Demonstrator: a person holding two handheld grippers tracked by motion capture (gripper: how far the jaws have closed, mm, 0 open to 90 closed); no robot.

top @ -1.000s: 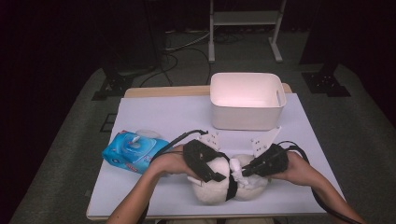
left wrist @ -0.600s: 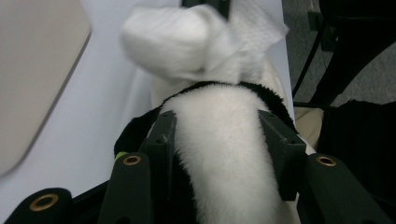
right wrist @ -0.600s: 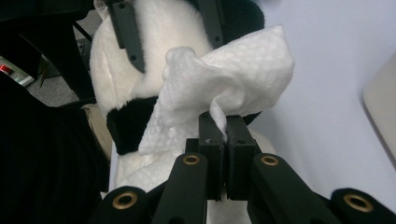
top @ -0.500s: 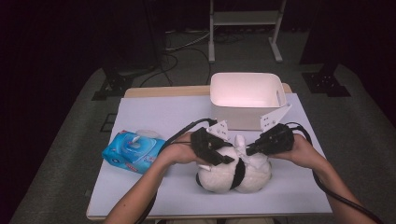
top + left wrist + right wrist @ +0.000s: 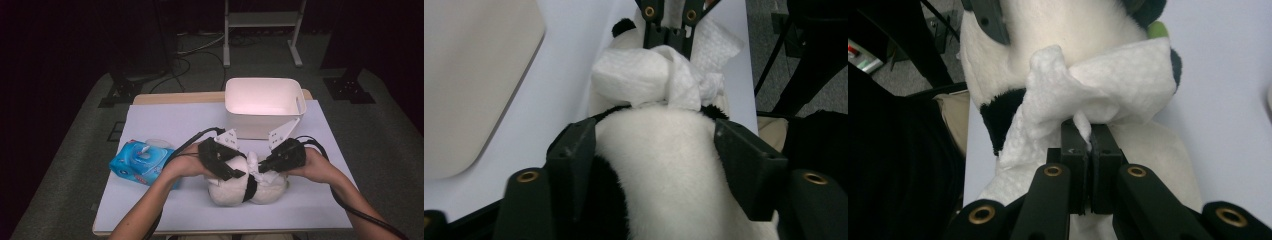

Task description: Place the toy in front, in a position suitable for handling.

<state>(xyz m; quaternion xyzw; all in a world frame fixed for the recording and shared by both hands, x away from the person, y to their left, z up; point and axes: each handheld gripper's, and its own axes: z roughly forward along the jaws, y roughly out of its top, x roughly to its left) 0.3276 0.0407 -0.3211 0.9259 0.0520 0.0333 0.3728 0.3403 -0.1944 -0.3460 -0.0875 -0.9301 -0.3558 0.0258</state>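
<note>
A black-and-white plush panda (image 5: 230, 192) lies on the white sheet near the table's front edge. My left gripper (image 5: 239, 172) straddles its body from the left. In the left gripper view the fur (image 5: 664, 165) fills the gap between the jaws of this gripper (image 5: 654, 132), which have just been opening and still touch it on both sides. My right gripper (image 5: 260, 167) comes in from the right, shut on a crumpled white tissue (image 5: 252, 162). In the right gripper view its tips (image 5: 1083, 130) pinch the tissue (image 5: 1108, 85) against the panda (image 5: 1058, 25).
A white plastic bin (image 5: 262, 102) stands just behind the hands at the back right of the table. A blue pack of wipes (image 5: 142, 162) lies at the left. Cables trail from both grippers across the sheet (image 5: 165, 120). A metal rack (image 5: 260, 20) stands beyond the table.
Both grippers have shifted a little away from the front edge toward the bin. The right one has carried the tissue with it over the panda.
</note>
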